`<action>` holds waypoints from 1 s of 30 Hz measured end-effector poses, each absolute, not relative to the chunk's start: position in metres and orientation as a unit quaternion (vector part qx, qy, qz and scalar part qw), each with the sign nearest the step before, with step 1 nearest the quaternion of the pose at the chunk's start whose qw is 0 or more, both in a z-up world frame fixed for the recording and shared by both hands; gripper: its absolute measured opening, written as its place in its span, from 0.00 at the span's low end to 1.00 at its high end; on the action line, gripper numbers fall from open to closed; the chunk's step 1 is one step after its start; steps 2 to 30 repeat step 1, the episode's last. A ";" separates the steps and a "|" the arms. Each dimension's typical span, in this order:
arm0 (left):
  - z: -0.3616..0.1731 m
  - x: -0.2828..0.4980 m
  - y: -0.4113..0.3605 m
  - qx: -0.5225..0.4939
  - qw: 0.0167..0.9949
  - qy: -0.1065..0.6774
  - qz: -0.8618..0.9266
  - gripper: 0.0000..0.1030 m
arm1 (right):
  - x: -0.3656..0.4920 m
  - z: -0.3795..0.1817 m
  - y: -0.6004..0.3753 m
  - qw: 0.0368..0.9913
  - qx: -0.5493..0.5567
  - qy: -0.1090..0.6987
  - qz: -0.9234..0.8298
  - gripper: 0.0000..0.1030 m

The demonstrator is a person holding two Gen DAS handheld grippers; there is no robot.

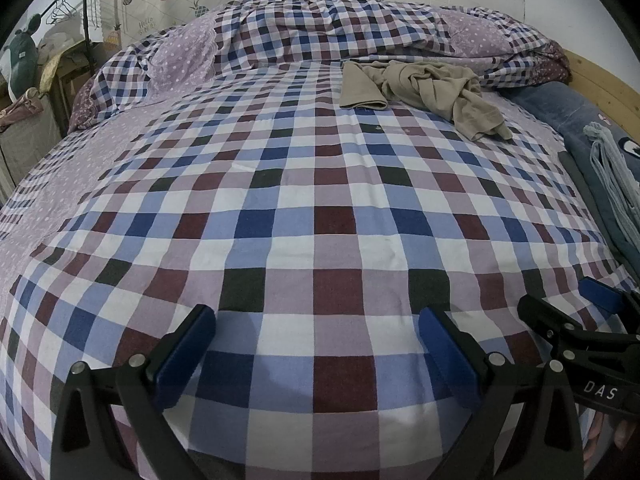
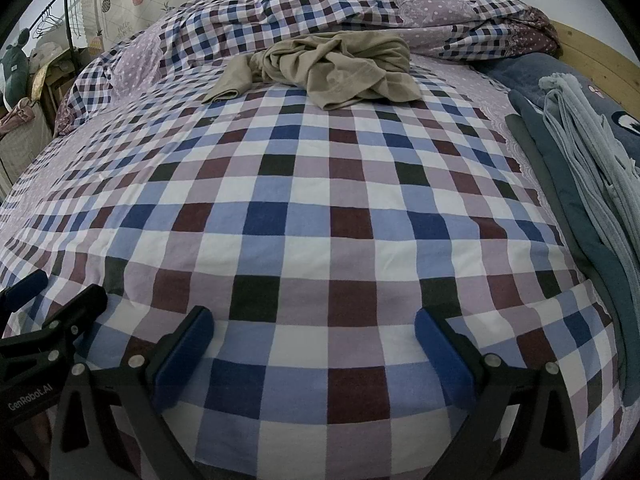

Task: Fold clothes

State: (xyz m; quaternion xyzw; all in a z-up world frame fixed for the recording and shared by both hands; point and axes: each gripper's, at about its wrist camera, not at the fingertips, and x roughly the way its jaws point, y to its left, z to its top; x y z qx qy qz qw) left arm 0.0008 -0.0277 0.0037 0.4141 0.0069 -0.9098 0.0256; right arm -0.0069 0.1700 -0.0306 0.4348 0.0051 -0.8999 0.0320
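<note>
A crumpled beige garment [image 1: 432, 88] lies at the far side of the checked bed, in front of the bunched duvet; it also shows in the right wrist view [image 2: 332, 68]. My left gripper [image 1: 316, 324] is open and empty, low over the near part of the bed, far from the garment. My right gripper [image 2: 314, 322] is open and empty, also over the near part of the bed. The right gripper shows at the lower right of the left wrist view [image 1: 576, 304], and the left gripper at the lower left of the right wrist view [image 2: 56, 292].
The checked bed sheet [image 1: 304, 208] covers the bed. A bunched checked duvet [image 1: 360, 28] lies along the far edge. Folded blue-grey clothes [image 2: 580, 168] lie along the right side by a wooden bed frame [image 2: 596, 48]. A clothes rack [image 1: 76, 4] stands at the far left.
</note>
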 end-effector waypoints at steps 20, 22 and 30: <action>0.004 0.001 -0.027 0.414 0.026 0.007 -0.910 1.00 | -0.007 -0.031 0.170 0.032 0.435 0.005 -0.900 1.00; 0.004 0.001 -0.027 0.414 0.026 0.007 -0.910 1.00 | -0.007 -0.031 0.170 0.032 0.435 0.005 -0.900 1.00; 0.004 0.001 -0.027 0.414 0.026 0.007 -0.910 1.00 | -0.007 -0.031 0.170 0.032 0.435 0.005 -0.900 1.00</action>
